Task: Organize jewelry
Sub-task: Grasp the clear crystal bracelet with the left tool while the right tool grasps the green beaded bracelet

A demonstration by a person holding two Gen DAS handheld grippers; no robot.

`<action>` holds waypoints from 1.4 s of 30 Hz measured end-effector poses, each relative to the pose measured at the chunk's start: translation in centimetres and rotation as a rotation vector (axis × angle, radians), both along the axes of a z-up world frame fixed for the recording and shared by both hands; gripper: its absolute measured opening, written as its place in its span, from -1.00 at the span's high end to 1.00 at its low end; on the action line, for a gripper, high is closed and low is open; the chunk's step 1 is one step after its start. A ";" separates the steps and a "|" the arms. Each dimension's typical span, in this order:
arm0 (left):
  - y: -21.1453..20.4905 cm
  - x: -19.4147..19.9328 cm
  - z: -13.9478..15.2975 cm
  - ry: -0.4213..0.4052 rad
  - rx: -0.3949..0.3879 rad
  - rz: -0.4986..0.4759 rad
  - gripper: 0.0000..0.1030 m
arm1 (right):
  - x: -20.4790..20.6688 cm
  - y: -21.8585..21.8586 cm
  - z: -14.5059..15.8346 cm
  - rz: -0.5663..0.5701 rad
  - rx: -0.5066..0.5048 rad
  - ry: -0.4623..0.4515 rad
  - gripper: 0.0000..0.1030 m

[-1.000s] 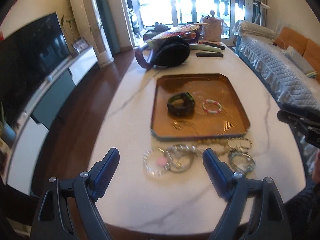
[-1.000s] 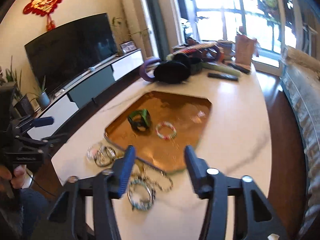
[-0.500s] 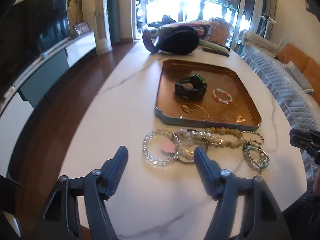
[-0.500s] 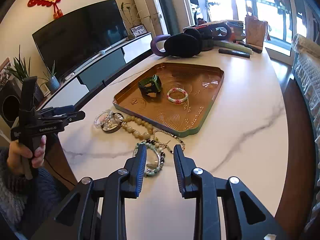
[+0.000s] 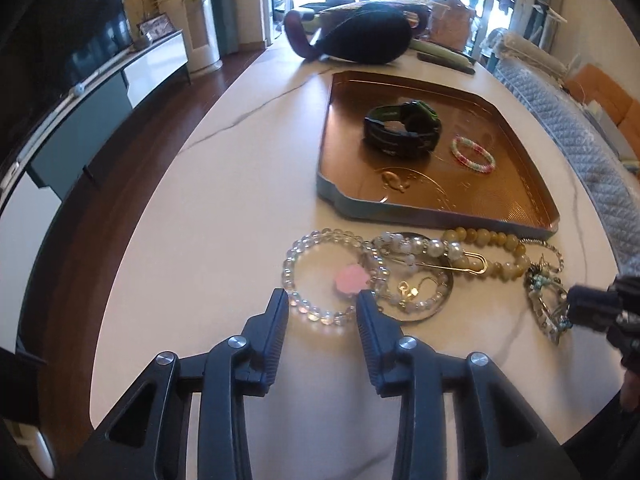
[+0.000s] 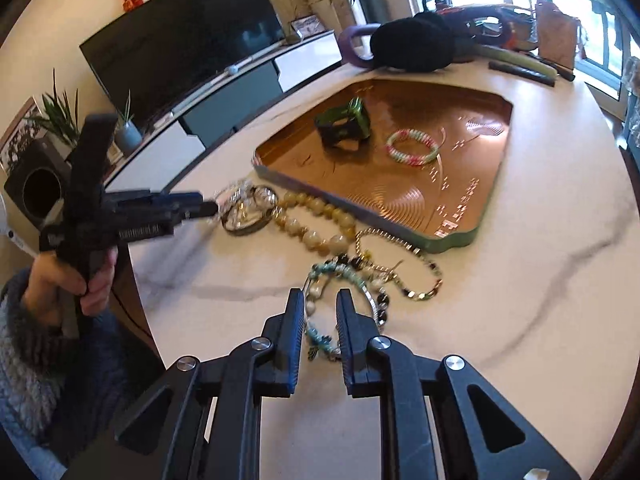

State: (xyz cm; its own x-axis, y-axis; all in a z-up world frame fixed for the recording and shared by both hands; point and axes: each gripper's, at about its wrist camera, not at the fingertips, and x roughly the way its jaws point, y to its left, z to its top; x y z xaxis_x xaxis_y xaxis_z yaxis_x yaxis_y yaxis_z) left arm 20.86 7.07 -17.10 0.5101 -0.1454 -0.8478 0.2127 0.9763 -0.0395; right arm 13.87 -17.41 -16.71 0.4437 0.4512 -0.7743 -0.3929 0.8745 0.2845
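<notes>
A clear bead bracelet [image 5: 298, 258] with a pink charm lies on the white marble table. Its near arc sits between the fingers of my left gripper [image 5: 322, 306], whose jaws are closing with a small gap still showing. My right gripper [image 6: 320, 304] straddles a turquoise bead bracelet [image 6: 334, 270]; its jaws are closing too and the pads stand clear of the strand. Between the two bracelets lie a silver ring with pearls [image 5: 416, 280], large beige beads [image 6: 312, 232] and a thin chain [image 6: 400, 240]. The copper tray [image 5: 400, 208] holds a black-green watch [image 5: 402, 130] and a pink-green bracelet [image 5: 472, 154].
A black bag [image 5: 360, 40] and a dark remote [image 6: 520, 70] lie past the tray's far end. The table's rounded edge runs close on the left, above a wooden floor and a TV cabinet [image 5: 120, 92]. A quilted sofa [image 5: 580, 140] stands at the right.
Both grippers have come down toward the table and their jaws have narrowed. The left now brackets the clear bracelet and the right brackets the turquoise one.
</notes>
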 end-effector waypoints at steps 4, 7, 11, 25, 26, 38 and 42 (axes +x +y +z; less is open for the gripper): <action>1.4 0.3 0.2 0.022 -0.072 0.042 0.30 | -0.2 0.9 -0.1 0.023 -0.024 -0.008 0.68; 1.6 0.6 0.1 0.027 -0.070 0.055 0.29 | -0.1 1.6 -0.4 0.038 -0.042 -0.006 0.68; 1.4 1.3 -1.0 0.036 0.026 0.085 0.24 | 0.2 2.4 -1.0 0.047 -0.077 -0.001 0.66; 0.5 -0.2 1.4 -0.052 -0.014 0.007 0.86 | 0.2 2.8 0.2 0.045 -0.117 -0.080 0.95; 0.3 -0.3 1.7 -0.065 -0.012 0.005 0.86 | 0.2 2.7 0.3 0.047 -0.126 -0.088 0.95; 0.0 -0.6 1.0 -0.021 -0.001 0.002 0.86 | 0.2 3.6 -1.3 0.083 -0.170 -0.045 0.60; -0.3 -0.6 0.6 -0.011 0.012 -0.008 0.86 | 0.2 3.6 -1.0 0.062 -0.171 -0.074 0.88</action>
